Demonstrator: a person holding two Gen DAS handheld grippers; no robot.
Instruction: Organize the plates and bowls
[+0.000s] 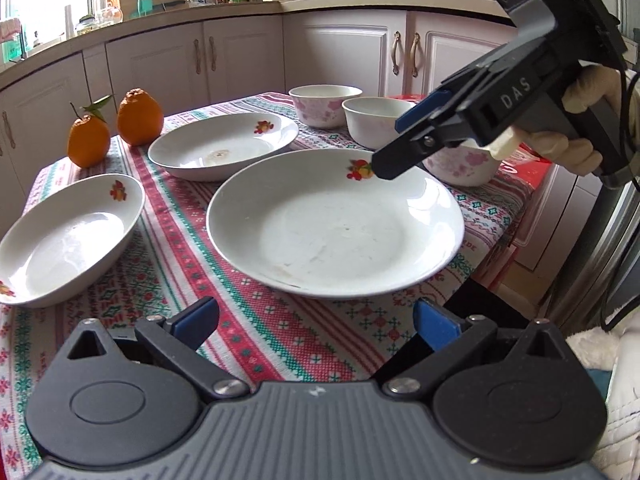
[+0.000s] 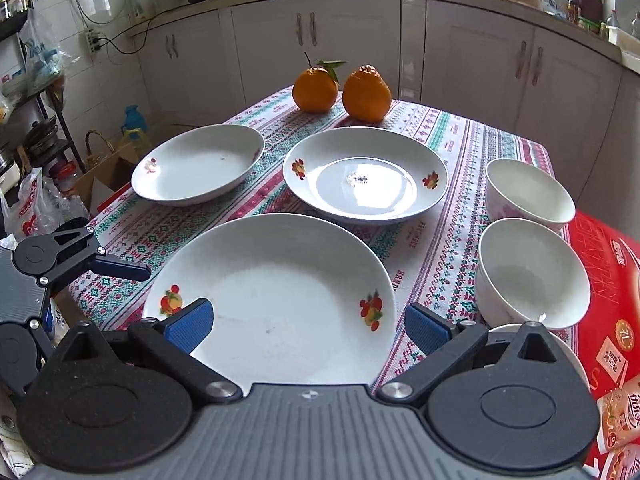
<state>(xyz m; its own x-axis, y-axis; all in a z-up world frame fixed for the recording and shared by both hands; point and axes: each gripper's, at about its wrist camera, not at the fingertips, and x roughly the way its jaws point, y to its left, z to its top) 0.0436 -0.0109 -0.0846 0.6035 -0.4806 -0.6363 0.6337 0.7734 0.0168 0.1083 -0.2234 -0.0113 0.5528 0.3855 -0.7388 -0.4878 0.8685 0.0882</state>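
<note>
Two grippers (image 1: 316,320) (image 2: 308,322) spread wide over patterned tablecloth (image 2: 460,148), white kitchen cabinets (image 1: 240,56) behind

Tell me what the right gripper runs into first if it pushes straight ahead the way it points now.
Most likely the nearest plate: the open right gripper points down over it, fingers straddling its near rim. Beyond lies the middle plate, though depth is hard to judge.

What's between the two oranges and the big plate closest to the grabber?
In the right wrist view, another plate sits on the tablecloth between the oranges and the nearest plate.
</note>
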